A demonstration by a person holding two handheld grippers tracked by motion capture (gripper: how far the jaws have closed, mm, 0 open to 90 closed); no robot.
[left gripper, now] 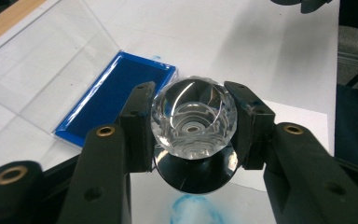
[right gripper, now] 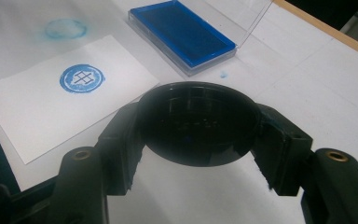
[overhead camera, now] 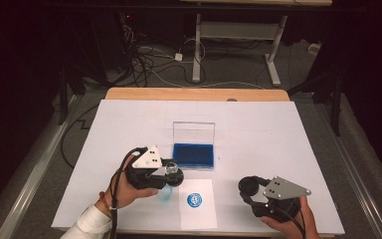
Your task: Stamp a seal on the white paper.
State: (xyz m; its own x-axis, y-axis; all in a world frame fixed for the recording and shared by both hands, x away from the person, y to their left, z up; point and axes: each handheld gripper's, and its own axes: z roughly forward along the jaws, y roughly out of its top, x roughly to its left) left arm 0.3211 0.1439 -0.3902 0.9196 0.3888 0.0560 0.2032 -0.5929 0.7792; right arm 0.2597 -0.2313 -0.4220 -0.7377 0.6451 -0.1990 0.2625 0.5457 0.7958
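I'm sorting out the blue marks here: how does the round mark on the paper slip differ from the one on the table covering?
The stamped seal is crisp, a solid blue disc with a white pattern inside; the blue smudge is a faint, blurry ring with a pale centre. The seal sits on the paper slip; the smudge lies directly on the white table covering. Both are round and blue.

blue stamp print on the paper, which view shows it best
The right gripper view: the blue stamp print sits close on the paper, with its ring and cross pattern legible. In the high view it is a small blue disc with no readable detail. The left gripper view shows a corner of the paper beyond the jaws.
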